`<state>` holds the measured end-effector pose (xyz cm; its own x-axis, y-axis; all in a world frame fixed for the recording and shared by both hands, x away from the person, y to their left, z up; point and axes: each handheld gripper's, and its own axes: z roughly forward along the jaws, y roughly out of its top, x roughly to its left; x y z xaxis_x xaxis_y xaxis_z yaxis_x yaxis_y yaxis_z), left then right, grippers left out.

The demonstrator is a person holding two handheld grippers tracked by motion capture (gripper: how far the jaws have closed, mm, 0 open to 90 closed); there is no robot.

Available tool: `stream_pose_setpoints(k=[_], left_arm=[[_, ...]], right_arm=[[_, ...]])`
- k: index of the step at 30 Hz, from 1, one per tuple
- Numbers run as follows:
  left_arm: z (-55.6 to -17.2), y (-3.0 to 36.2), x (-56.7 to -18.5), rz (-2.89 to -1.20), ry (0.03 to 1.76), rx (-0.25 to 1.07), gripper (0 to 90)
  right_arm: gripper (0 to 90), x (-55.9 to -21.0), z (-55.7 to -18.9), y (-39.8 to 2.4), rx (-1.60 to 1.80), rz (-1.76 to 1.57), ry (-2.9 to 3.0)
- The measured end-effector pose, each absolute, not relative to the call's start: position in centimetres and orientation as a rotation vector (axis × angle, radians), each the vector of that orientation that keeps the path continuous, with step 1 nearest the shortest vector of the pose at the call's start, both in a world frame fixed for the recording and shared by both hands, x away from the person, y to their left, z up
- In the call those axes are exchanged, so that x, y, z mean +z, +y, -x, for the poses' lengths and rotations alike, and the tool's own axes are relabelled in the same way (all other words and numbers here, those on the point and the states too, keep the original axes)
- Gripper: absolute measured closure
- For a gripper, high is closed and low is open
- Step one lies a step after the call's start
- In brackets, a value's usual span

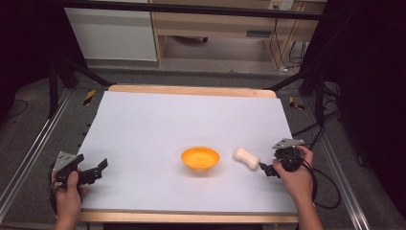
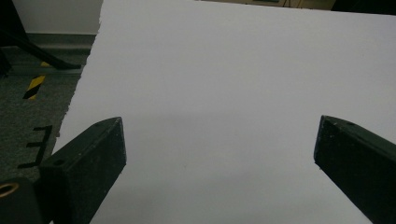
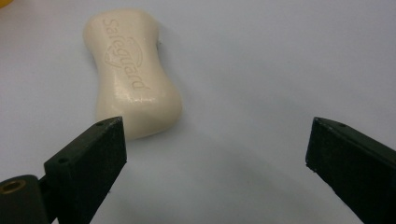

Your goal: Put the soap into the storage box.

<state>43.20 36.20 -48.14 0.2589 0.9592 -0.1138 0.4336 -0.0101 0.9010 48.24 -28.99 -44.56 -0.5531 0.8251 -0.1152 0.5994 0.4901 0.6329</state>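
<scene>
My right gripper point(image 3: 215, 154) is wide open and holds nothing. The soap point(image 3: 130, 74) lies flat just in front of it, closer to one jaw than the other. I think I am at the reaching step. Next I should slide over so the soap sits between both jaws, then squeeze. My left gripper point(image 1: 91, 171) is open too, holding nothing, well apart at the table's point(image 1: 143, 124) other side. I count one soap and one orange bowl point(image 1: 200, 158), with the soap just beside the bowl.
</scene>
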Motion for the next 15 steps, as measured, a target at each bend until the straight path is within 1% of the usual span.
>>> stream_pose_setpoints(k=[15], left_arm=[[-43.2, 36.2, -48.1, -1.601, 1.326, 0.71, 1.8]], right_arm=[[5.7, -44.4, -50.3, -26.7, 0.643, -1.138, 2.492]])
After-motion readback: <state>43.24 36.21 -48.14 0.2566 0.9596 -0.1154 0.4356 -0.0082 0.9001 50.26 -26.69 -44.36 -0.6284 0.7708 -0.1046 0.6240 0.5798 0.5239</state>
